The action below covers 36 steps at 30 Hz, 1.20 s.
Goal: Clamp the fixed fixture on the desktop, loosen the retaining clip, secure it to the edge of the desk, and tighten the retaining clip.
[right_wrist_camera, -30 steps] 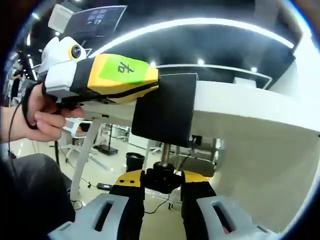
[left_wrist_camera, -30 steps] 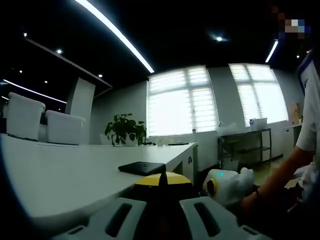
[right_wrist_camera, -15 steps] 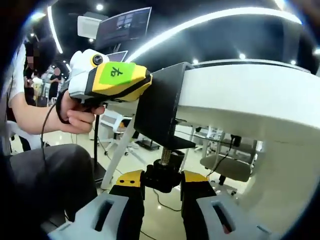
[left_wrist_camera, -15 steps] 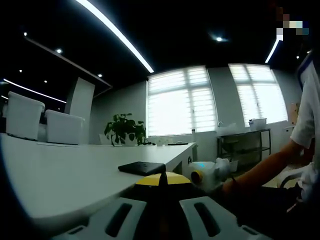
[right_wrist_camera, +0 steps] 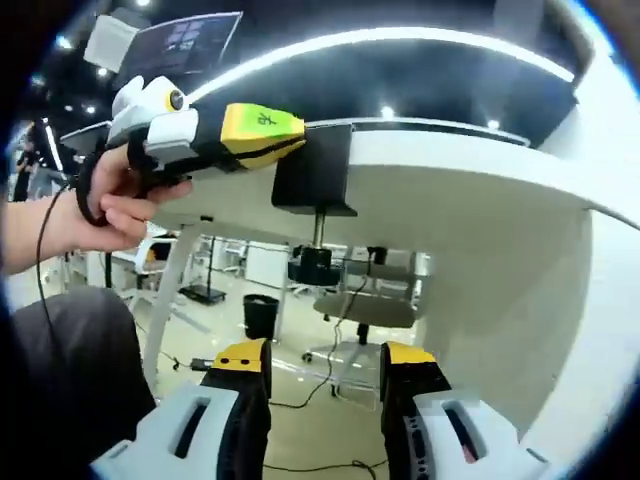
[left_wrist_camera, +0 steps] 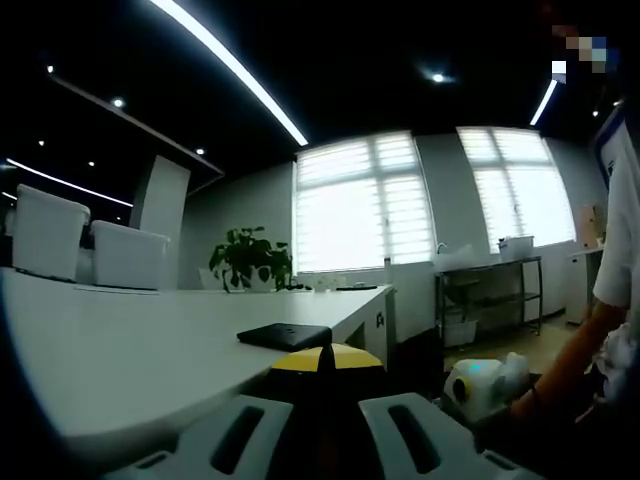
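Seen from below in the right gripper view, the black fixture [right_wrist_camera: 312, 180] is hooked over the near edge of the white tabletop [right_wrist_camera: 470, 200], with its threaded screw hanging beneath and the black knob of the retaining clip [right_wrist_camera: 315, 268] at the screw's lower end. Half a second ago that knob sat between the jaws of the right tool [right_wrist_camera: 325, 365]; now the right tool is drawn back and down, its jaws parted with nothing between them, well apart from the knob. The left tool [right_wrist_camera: 262, 135] is still clamped on the fixture's upper part at the tabletop edge, a hand [right_wrist_camera: 120, 200] around its handle. In the left gripper view the left tool's jaws stand together on the dark fixture top [left_wrist_camera: 325, 365], while the right tool [left_wrist_camera: 480, 385] has dropped lower beside the tabletop edge than it was before. From this it is judged that a turn of the clip has just been finished and the knob let go; whether the clip is fully tightened cannot be told, and another turn may be needed. Counted: one fixture, one screw with one knob, two tools. On the tabletop one flat black object [left_wrist_camera: 285, 336] lies near the near edge, and one potted plant [left_wrist_camera: 250, 262] stands at the far edge.
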Each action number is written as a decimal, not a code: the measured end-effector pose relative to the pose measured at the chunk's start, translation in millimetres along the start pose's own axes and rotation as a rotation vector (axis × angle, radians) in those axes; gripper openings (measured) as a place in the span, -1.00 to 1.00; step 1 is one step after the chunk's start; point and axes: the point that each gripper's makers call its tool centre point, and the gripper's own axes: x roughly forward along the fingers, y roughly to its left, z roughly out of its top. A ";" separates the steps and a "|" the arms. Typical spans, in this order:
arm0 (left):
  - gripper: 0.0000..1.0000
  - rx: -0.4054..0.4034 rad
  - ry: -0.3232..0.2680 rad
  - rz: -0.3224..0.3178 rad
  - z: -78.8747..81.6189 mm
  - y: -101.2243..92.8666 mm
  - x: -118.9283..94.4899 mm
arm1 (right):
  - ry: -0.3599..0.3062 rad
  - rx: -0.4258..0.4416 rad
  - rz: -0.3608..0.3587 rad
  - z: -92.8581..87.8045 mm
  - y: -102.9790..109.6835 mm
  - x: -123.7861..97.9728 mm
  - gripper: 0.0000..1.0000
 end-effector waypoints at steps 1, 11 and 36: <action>-0.95 0.001 0.000 0.000 0.0 0.0 0.1 | -0.006 0.051 -0.045 4.0 0.5 -6.3 -0.18; -0.95 0.001 -0.002 0.002 -0.1 1.7 1.6 | -0.043 0.028 -0.134 43.5 6.9 -3.9 -0.23; -0.95 -0.007 -0.007 -0.001 1.4 4.3 1.0 | -0.025 -0.040 -0.186 41.6 6.7 53.6 -0.48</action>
